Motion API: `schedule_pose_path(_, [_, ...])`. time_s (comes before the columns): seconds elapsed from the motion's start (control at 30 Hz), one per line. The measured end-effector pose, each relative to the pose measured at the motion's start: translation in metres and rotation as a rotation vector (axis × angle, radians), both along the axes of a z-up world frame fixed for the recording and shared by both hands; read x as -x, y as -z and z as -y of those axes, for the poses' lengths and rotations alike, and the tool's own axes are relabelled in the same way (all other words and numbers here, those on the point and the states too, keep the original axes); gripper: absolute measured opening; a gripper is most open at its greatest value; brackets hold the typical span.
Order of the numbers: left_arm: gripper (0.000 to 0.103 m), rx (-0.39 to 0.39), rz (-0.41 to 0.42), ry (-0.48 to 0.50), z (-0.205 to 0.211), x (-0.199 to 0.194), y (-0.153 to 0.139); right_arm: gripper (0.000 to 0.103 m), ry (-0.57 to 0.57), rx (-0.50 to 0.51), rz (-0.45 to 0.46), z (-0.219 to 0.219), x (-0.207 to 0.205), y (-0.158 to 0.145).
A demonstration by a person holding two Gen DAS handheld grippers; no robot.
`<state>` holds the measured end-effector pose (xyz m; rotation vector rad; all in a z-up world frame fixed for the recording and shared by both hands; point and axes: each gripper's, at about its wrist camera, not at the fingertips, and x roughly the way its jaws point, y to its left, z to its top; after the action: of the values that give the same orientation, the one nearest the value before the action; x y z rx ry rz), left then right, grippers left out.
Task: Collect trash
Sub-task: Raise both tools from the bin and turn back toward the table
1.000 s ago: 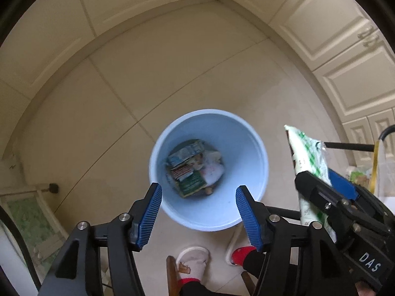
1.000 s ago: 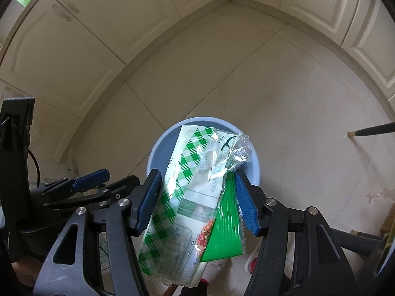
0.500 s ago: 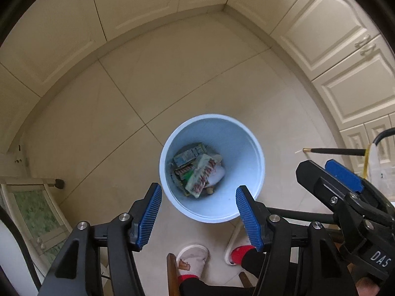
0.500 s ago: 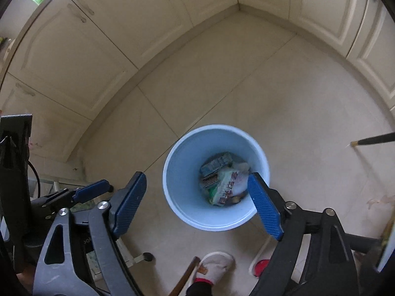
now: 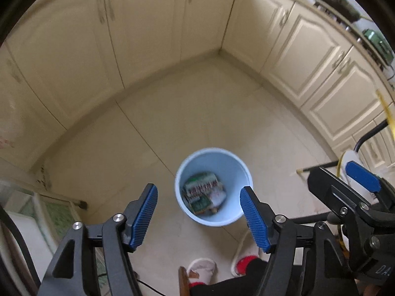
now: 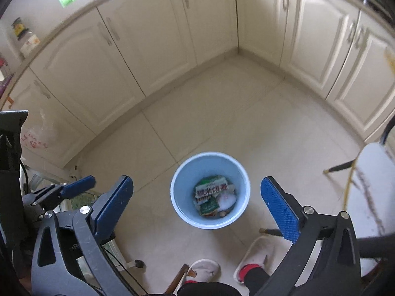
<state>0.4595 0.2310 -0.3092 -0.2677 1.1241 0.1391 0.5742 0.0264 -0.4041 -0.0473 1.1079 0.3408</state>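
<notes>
A light blue bin point(image 5: 213, 218) point(image 6: 182, 180) stands on the tiled floor far below both grippers. Inside it lie several wrappers point(image 5: 201, 190) point(image 6: 211, 192), among them a green and white packet with red print. My left gripper point(image 5: 198, 213) hangs high above the bin, its jaws opening with nothing between them. My right gripper point(image 6: 197, 203) is also high above the bin, its blue pads point(image 6: 280, 209) spreading wide with nothing held. The right gripper's blue pad point(image 5: 361, 175) shows at the right edge of the left wrist view.
Cream cabinets point(image 6: 153, 44) line the back and right walls and meet in a corner. A person's feet in white and red slippers point(image 6: 249, 264) stand just in front of the bin. A white table point(image 6: 372, 185) with a black leg is at right.
The right gripper let go of the green checked packet, which fell into the bin, and its jaws opened wide. Both grippers rose well above the bin, which now looks smaller.
</notes>
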Motion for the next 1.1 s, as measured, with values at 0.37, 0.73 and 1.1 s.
schedule_pose_path(0.37, [0.084, -0.123, 0.36, -0.034, 0.057, 0.08, -0.118, 0.103, -0.013, 0.001, 0.326, 0.009, 0.077, -0.147])
schedule_pose_path(0.73, [0.102, -0.212, 0.664, -0.04, 0.14, 0.18, -0.179, 0.103, 0.047, 0.035, 0.657, 0.04, 0.169, -0.263])
schedule_pose_path(1.1, [0.102, -0.224, 0.899, -0.035, 0.194, 0.314, -0.162, 0.103, 0.137, 0.039, 0.856, 0.079, 0.248, -0.329])
